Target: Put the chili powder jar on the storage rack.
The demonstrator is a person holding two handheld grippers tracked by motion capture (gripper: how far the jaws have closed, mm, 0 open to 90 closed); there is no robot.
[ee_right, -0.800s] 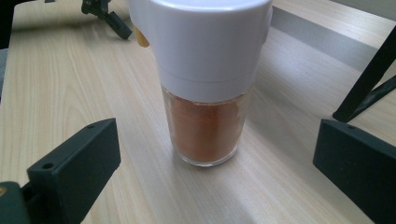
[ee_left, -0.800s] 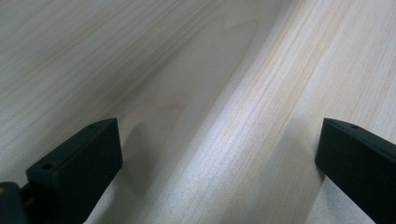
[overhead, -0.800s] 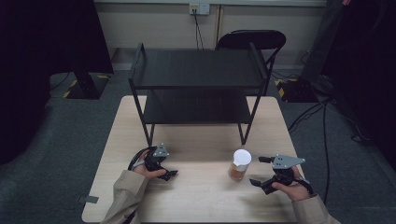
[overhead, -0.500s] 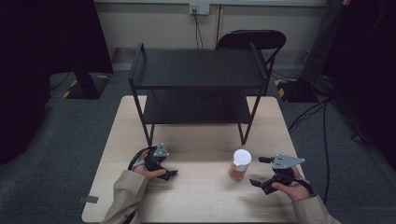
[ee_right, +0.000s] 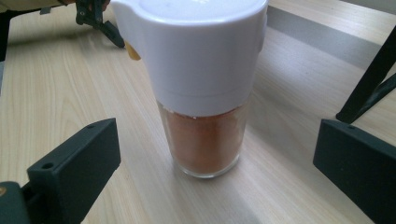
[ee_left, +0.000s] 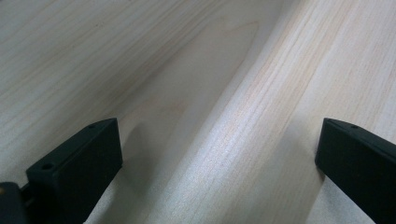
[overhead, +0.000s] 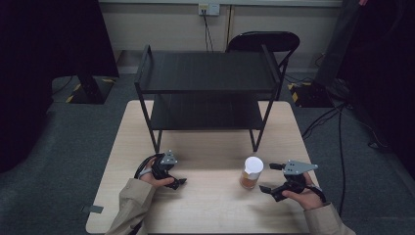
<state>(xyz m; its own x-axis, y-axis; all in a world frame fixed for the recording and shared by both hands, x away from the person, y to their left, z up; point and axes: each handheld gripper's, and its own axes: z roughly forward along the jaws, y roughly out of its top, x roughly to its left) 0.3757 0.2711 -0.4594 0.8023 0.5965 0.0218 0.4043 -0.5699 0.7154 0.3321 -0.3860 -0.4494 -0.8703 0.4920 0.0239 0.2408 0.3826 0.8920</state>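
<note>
Jaws of the right gripper [overhead: 269, 178] are standing wide, framing the spice jar [overhead: 251, 172] without touching it. Nothing is shifting since a moment ago, so a grasp appears imminent. The left gripper [overhead: 177, 176], jaws wide, is idling over the table [overhead: 210, 205].

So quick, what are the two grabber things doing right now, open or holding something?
Left gripper: open, holding nothing, low over the bare table.
Right gripper: open, holding nothing, jaws either side of the spice jar, not touching it.
</note>
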